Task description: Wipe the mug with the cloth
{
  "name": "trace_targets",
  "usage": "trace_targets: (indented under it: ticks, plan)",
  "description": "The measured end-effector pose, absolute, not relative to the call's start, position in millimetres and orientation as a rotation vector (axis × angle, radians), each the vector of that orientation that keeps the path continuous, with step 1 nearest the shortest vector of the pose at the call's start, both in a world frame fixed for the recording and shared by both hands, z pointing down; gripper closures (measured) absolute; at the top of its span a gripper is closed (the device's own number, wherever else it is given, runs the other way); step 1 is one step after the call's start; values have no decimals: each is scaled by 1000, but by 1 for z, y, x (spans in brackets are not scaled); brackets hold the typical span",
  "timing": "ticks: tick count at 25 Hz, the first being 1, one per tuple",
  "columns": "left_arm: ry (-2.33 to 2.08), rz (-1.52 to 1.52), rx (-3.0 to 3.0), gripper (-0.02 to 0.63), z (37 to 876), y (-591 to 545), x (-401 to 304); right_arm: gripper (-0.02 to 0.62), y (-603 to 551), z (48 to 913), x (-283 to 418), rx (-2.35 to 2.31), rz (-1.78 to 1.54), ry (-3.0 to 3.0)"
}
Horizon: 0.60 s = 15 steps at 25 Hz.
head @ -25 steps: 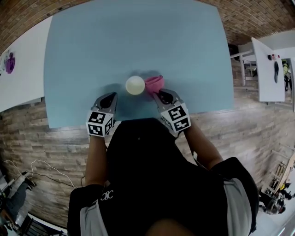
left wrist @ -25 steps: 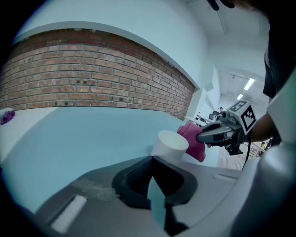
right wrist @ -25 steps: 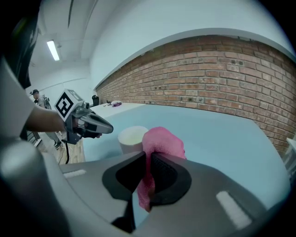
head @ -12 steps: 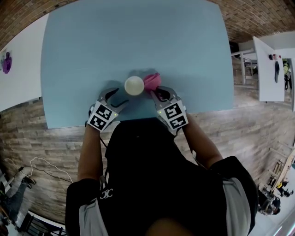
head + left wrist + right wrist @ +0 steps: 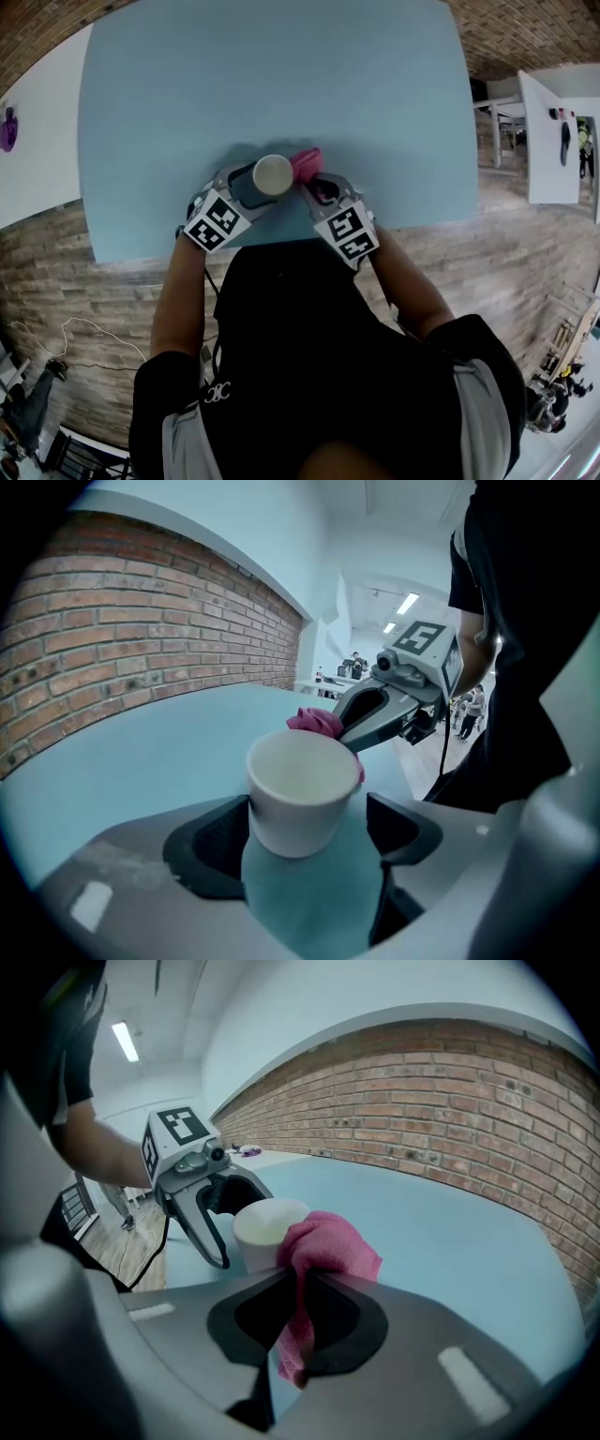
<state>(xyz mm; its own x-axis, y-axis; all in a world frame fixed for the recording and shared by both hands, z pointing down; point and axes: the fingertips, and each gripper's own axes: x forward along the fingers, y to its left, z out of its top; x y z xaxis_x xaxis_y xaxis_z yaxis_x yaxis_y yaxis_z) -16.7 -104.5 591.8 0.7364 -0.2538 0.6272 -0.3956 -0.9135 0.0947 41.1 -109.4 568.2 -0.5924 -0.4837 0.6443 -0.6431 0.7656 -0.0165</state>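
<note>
A white mug (image 5: pixel 273 174) stands upright on the light blue table (image 5: pixel 281 75) near its front edge. My left gripper (image 5: pixel 250 185) has come around it: the mug (image 5: pixel 302 789) sits between the jaws, which are opening wide. The left pad is close against the mug's side and the right pad stands apart. My right gripper (image 5: pixel 315 184) is shut on a pink cloth (image 5: pixel 307 161), and the bunched cloth (image 5: pixel 323 1251) rests against the mug's (image 5: pixel 267 1227) right side. In the left gripper view the cloth (image 5: pixel 316 722) shows behind the mug's rim.
The table's front edge runs just under both grippers, with a wooden floor (image 5: pixel 525 244) beyond it. A brick wall (image 5: pixel 469 1110) borders the table's far side. White tables stand at the far left (image 5: pixel 37 159) and right (image 5: pixel 548 141).
My left gripper moved forward and to the right, and its jaws spread around the mug. The right gripper and cloth shifted slightly towards the mug.
</note>
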Motion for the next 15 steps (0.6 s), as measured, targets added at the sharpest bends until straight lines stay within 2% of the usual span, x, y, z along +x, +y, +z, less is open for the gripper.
trace_targets:
  ticks: [7, 9, 10, 15]
  plan:
    - [-541, 909, 2720, 152, 596, -109, -9, 560, -100, 576, 25, 731, 349, -2343]
    - [-570, 910, 2716, 170, 596, -113, -10, 560, -97, 579, 22, 704, 354, -2341]
    - [-584, 912, 2711, 208, 596, -115, -10, 560, -97, 581, 21, 694, 351, -2339]
    - [-593, 921, 2693, 204, 597, -115, -13, 560, -94, 605, 17, 654, 414, -2301]
